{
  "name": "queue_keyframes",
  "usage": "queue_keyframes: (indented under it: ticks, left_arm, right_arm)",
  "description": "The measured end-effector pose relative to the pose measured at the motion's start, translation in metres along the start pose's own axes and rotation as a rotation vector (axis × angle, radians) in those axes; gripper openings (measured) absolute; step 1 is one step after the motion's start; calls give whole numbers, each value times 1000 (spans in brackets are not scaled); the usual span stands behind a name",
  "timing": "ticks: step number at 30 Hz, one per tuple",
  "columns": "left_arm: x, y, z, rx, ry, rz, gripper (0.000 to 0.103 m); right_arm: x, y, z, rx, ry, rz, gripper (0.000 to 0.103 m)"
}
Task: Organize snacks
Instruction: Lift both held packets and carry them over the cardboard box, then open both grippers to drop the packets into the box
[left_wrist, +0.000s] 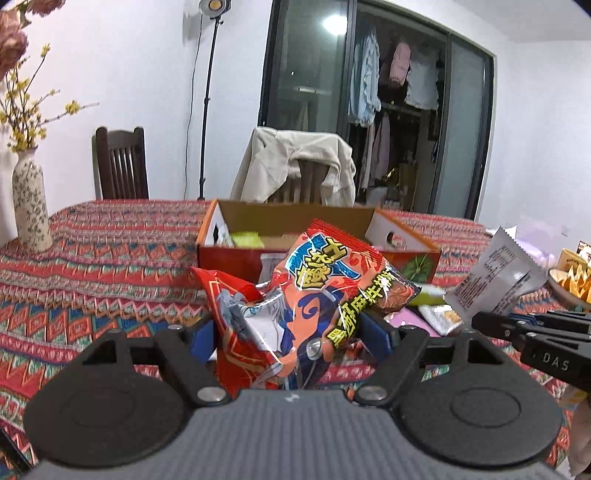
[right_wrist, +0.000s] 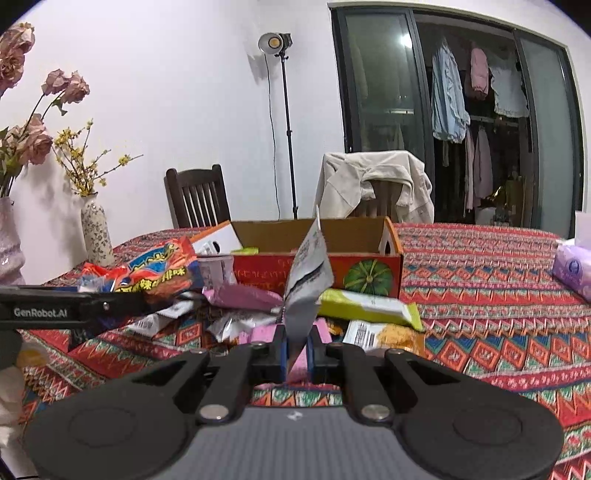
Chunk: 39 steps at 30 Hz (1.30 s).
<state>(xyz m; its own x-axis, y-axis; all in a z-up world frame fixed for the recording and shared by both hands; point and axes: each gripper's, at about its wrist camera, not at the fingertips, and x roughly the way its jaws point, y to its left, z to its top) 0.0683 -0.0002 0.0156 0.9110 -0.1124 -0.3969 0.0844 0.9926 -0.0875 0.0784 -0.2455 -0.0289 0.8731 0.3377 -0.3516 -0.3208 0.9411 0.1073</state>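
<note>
right hand-held gripper (right_wrist: 295, 350) clamps silver packet (right_wrist: 306, 280) upright | cardboard box (right_wrist: 317, 258) behind | snack pile (right_wrist: 258, 314) below

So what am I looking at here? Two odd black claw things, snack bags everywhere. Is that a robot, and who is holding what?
No robot arm: a person holds a two-finger gripper in each hand, and each carries a wide-angle camera looking along its fingers. One picture comes from the left tool, the other from the right.

The left gripper clamps two red snack bags. The right gripper is shut on a thin silver packet, standing on edge.

Both face a table under a patterned cloth. On it sits an open cardboard box with a pumpkin printed on its front, and before it a loose heap of packets, among them a green one and a pink one. A flowered vase stands to the left.
</note>
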Motion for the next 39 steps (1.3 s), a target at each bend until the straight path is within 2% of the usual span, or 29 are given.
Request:
queue_keyframes:
  ticks: [10,20,31,39]
  left_arm:
    - [26,4,35,-28,-32,-10,80]
    - [72,10,82,-52,-52,2,80]
    - [127,17,123,-101,-70,26,80]
    - [170,18,125,-107,-50,49,80]
  right_arm:
    - [14,-6,33,-31,-69,-26,10]
    - [53,-14,82,-61,-108,-60,10]
    - [112,-25,128,-64,-103,-97,10]
    - [167,-30,130,-35,-62,-97,10]
